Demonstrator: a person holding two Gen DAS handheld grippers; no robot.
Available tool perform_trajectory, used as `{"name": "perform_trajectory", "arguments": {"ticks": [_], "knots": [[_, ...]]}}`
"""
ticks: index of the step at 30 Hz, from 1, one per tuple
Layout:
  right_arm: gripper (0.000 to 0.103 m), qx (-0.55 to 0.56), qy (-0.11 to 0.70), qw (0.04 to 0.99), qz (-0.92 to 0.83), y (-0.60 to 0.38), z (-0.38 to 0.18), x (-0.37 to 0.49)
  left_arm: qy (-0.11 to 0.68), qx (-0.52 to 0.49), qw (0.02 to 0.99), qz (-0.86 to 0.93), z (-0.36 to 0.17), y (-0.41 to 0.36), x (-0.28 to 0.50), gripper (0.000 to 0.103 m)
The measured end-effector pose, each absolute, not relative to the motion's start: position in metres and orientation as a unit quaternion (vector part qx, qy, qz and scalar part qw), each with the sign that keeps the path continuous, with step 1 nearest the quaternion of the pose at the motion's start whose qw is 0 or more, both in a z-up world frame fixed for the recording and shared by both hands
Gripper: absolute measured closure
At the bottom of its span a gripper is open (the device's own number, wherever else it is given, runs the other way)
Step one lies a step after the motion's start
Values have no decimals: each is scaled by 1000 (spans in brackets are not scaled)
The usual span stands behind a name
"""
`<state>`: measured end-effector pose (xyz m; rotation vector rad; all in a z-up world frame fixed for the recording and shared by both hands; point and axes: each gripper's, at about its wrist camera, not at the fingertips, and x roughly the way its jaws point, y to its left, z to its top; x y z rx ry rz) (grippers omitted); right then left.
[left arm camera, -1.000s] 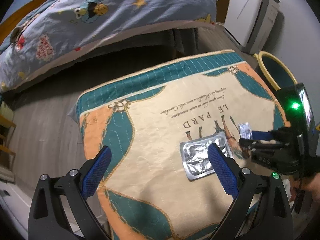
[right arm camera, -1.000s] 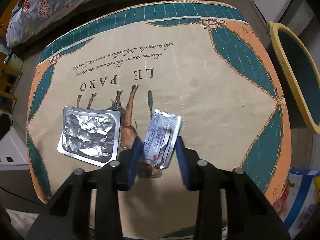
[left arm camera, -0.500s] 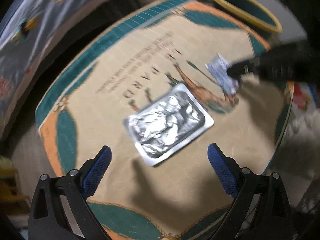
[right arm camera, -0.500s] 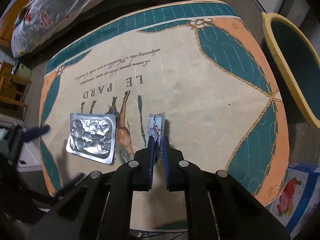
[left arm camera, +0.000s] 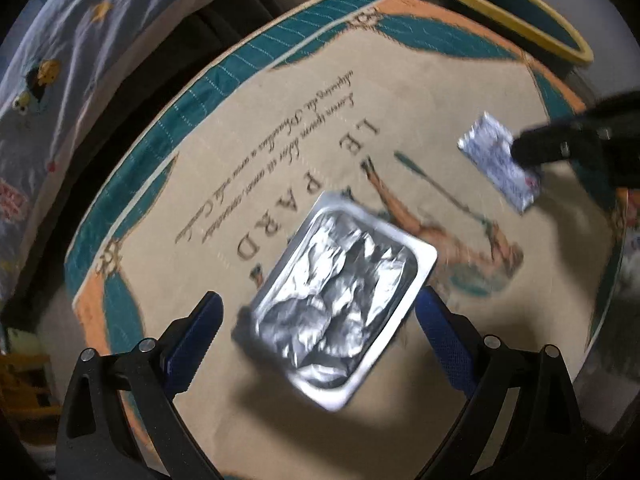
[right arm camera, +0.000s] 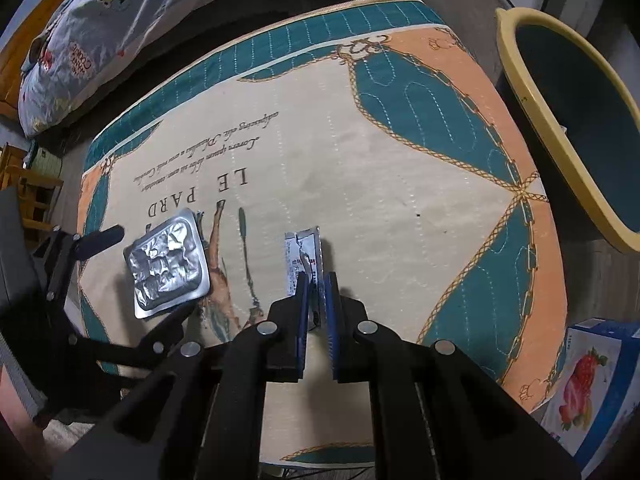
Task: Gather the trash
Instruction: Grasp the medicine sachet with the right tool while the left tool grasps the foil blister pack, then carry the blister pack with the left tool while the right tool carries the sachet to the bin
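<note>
Landmark: the quilted cloth point(right arm camera: 360, 168) printed "LE PARD", which covers the tabletop.

Right tongs point(right arm camera: 316, 312): closed on a small foil sachet point(right arm camera: 306, 258), blue pads pinching its near end. The sachet stands on edge above the cloth's middle; in the left wrist view it point(left arm camera: 500, 160) is lifted above the cloth's right part.

Left tongs point(left arm camera: 320, 320): spread wide, gripping nothing. They flank the near end of a crumpled foil blister pack point(left arm camera: 340, 312), one pad on each side; contact cannot be told, view blurred. The pack point(right arm camera: 168, 264) lies flat on the cloth beside the printed figure, left of the sachet.

Yellow-rimmed bin point(right arm camera: 572, 120) stands off the cloth's right edge. Box with strawberry print point(right arm camera: 592, 384) sits at the cloth's near right corner. Bed with cartoon duvet point(right arm camera: 92, 36) lies beyond the cloth's far left side.
</note>
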<state>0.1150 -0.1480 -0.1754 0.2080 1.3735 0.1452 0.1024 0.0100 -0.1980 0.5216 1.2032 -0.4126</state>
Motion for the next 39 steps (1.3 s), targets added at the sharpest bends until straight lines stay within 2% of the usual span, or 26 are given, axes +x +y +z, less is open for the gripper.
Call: {"name": "perform_trajectory", "arguments": {"ticks": [4, 5, 7, 9, 21, 23, 25, 27, 32, 33, 39], "knots": [[95, 98, 632, 765, 75, -149, -177, 118, 570, 200, 773, -196, -202, 11, 114, 8], [95, 98, 632, 765, 77, -149, -176, 119, 572, 191, 772, -200, -202, 13, 115, 11], [95, 97, 631, 766, 78, -151, -175, 119, 578, 168, 771, -211, -200, 15, 119, 25], [95, 101, 629, 767, 77, -154, -174, 118, 575, 164, 773, -210, -197, 14, 123, 31], [94, 124, 612, 778, 70, -173, -162, 111, 541, 145, 800, -212, -160, 0, 130, 33], [88, 130, 617, 773, 72, -174, -167, 111, 543, 151, 800, -209, -158, -3, 130, 33], [62, 126, 617, 774, 70, -170, -171, 111, 547, 154, 798, -203, -159, -1, 127, 33], [57, 125, 615, 775, 77, -163, -174, 114, 550, 151, 797, -199, -160, 1, 131, 33], [59, 75, 624, 774, 79, -140, -185, 119, 547, 148, 800, -196, -160, 14, 123, 33], [72, 61, 624, 775, 77, -138, -185, 120, 547, 147, 801, -195, -160, 16, 123, 33], [73, 86, 617, 780, 62, -154, -174, 124, 540, 146, 805, -195, -155, 13, 124, 33]]}}
